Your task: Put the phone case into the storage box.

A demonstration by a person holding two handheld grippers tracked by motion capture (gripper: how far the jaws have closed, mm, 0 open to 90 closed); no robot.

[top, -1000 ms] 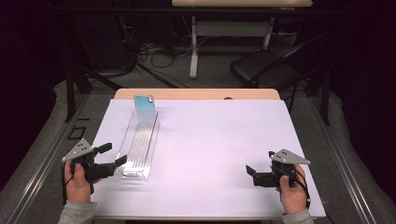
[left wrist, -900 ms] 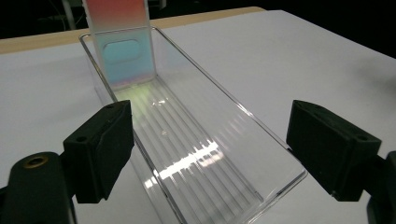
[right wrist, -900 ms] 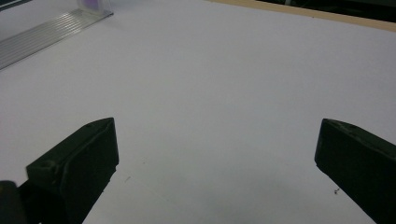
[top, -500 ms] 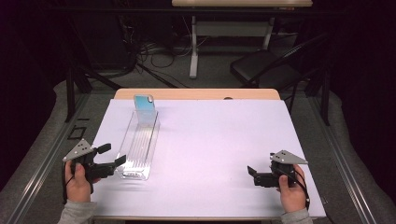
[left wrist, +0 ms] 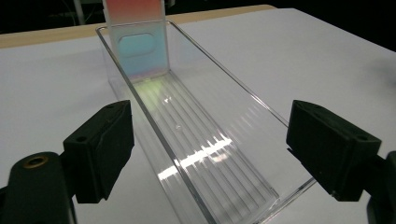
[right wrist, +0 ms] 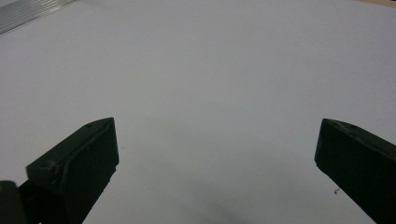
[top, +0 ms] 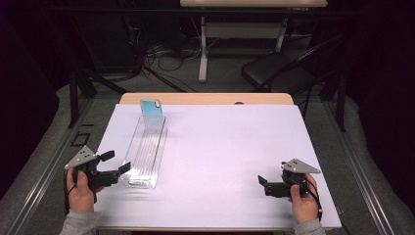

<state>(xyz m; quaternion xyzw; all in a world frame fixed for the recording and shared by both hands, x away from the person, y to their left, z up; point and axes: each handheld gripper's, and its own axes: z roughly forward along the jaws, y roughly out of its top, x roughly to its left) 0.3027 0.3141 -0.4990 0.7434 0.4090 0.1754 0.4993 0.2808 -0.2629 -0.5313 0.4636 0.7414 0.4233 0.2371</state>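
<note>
We saw a clear tray point(top: 145, 152) lying lengthwise on the left of the white table point(top: 230, 147), with a bluish card point(top: 151, 108) propped upright at its far end. The left gripper point(top: 113, 169) sat just beside the tray's near end, jaws spread wide, likely lined up to straddle it. The right gripper point(top: 264, 182), also spread and empty, rested well apart at the near right.

Card point(top: 151, 112) upright in tray's point(top: 145, 152) far end
</note>
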